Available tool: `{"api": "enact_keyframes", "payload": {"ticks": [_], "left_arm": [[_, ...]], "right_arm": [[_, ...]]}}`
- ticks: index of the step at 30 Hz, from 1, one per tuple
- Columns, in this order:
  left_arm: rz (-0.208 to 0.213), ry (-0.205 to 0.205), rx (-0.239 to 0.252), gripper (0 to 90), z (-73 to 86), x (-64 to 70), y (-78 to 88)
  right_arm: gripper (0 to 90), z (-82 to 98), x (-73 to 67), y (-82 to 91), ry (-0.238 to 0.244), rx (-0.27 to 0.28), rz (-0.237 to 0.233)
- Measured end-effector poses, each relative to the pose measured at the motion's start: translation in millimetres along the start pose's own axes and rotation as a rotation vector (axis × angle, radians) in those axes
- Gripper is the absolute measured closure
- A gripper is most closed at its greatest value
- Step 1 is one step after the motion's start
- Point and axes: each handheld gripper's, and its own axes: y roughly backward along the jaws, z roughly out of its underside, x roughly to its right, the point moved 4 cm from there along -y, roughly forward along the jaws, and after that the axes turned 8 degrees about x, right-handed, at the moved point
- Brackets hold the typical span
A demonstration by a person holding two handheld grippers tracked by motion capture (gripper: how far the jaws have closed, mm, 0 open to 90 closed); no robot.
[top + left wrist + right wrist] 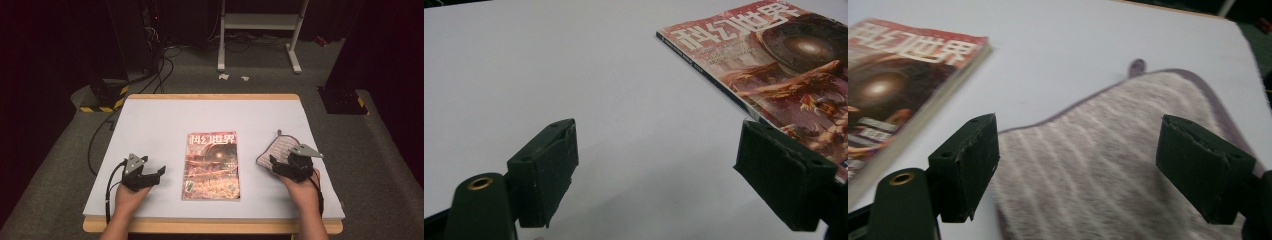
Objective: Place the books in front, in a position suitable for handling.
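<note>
Hovering released, my right claw (283,165) overhangs the grey striped cloth pad (278,148); red glossy magazine (211,166) at nine o'clock, left claw (155,176) released beyond.

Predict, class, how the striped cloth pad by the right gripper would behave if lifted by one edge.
The striped cloth pad looks soft and fuzzy, so it would probably droop. It lies flat and thin, so likely light, unlikely to roll.
</note>
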Motion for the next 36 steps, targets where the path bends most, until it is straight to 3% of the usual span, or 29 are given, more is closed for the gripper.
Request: {"api": "enact_keyframes", "payload": {"ticks": [8, 13, 19, 23, 28, 30, 36], "left_arm": [[0.007, -0.005, 0.004, 17.2, 0.1, 0.7, 0.5], [-0.002, -0.004, 0.003, 16.6, 0.1, 0.4, 0.5], [-0.003, -0.003, 0.003, 16.4, 0.2, 0.3, 0.6], [-0.002, 0.002, 0.005, 16.4, 0.1, 0.0, 0.7], [-0.002, 0.002, 0.005, 16.3, 0.2, 0.0, 0.7], [-0.001, 0.001, 0.005, 16.4, 0.2, 0.1, 0.7], [0.001, 0.002, 0.003, 16.4, 0.3, 0.0, 0.7]], "right_arm": [[15.1, 18.0, 31.9, -9.9, -0.042, -0.088, 0.098], [13.3, 32.6, 38.4, -21.3, -0.11, -0.156, 0.101], [13.4, 34.8, 35.7, -22.4, -0.161, -0.195, 0.075], [13.7, 33.3, 24.2, -22.5, -0.126, -0.206, 0.053], [14.1, 35.6, 22.2, -26.3, -0.108, -0.232, 0.101], [14.1, 36.9, 25.9, -27.2, -0.142, -0.233, 0.118], [14.2, 37.2, 24.9, -27.9, -0.132, -0.234, 0.131]]}}
